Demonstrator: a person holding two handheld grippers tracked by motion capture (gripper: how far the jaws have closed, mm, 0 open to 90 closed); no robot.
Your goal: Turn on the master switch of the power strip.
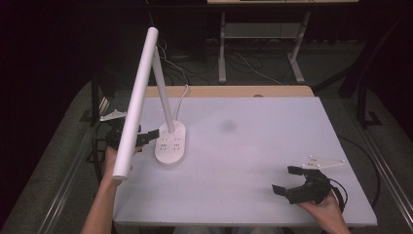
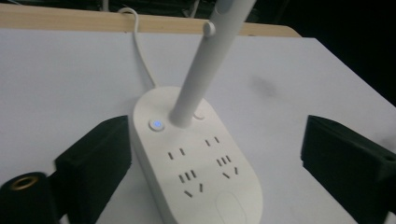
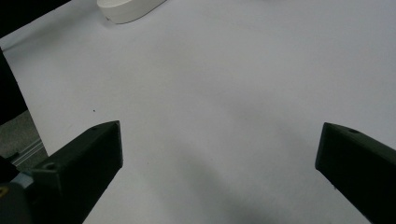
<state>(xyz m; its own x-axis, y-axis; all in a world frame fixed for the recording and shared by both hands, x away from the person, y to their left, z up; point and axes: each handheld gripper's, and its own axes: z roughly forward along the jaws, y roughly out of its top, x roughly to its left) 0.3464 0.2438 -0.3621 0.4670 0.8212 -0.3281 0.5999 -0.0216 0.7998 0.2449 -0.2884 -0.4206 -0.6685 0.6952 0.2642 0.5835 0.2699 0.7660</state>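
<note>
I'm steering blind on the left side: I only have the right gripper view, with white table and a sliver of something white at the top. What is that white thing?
Observer: It is the base of a white desk lamp, with power sockets on its top face.
Operator: Where are the left tongs?
Observer: The left tongs are open, one jaw on each side of that base.
Operator: Is the lamp powered?
Observer: A button beside the lamp's stem glows blue; the lamp head looks unlit.
</note>
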